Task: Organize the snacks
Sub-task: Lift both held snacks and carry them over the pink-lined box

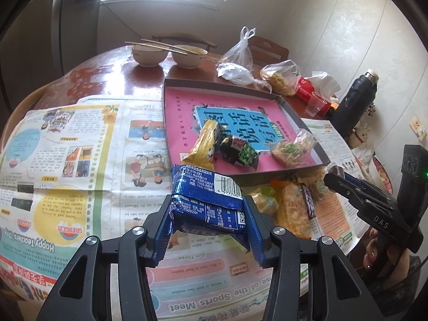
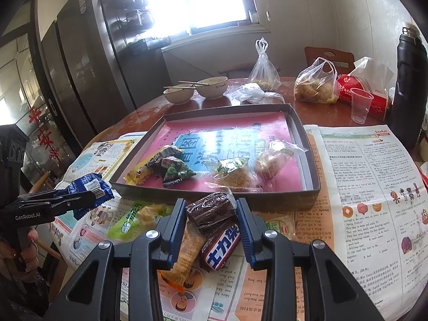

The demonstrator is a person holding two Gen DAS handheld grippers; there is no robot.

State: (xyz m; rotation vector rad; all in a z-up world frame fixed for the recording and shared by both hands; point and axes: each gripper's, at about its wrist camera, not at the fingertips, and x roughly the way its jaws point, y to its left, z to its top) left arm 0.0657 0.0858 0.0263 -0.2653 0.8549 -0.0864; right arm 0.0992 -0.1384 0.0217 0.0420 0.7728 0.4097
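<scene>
Above the newspaper-covered table (image 1: 80,160), I hold a blue snack packet (image 1: 207,203) clamped in the left gripper (image 1: 207,230) and a brown chocolate bar (image 2: 214,227) clamped in the right gripper (image 2: 211,230), both short of the tray (image 2: 307,144).

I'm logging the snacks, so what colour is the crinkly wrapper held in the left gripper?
Dark blue crinkly wrapper with white print and a barcode; clearest in the left wrist view.

Your left gripper (image 1: 207,223): tilted downward, raised off the table, blue pads pinching a blue packet | Your right gripper (image 2: 211,223): tilted downward, jaws narrow, clamped on a dark wrapped bar | Your hand (image 2: 28,243): fingers wrapped round the left gripper's handle, low at frame edge
</scene>
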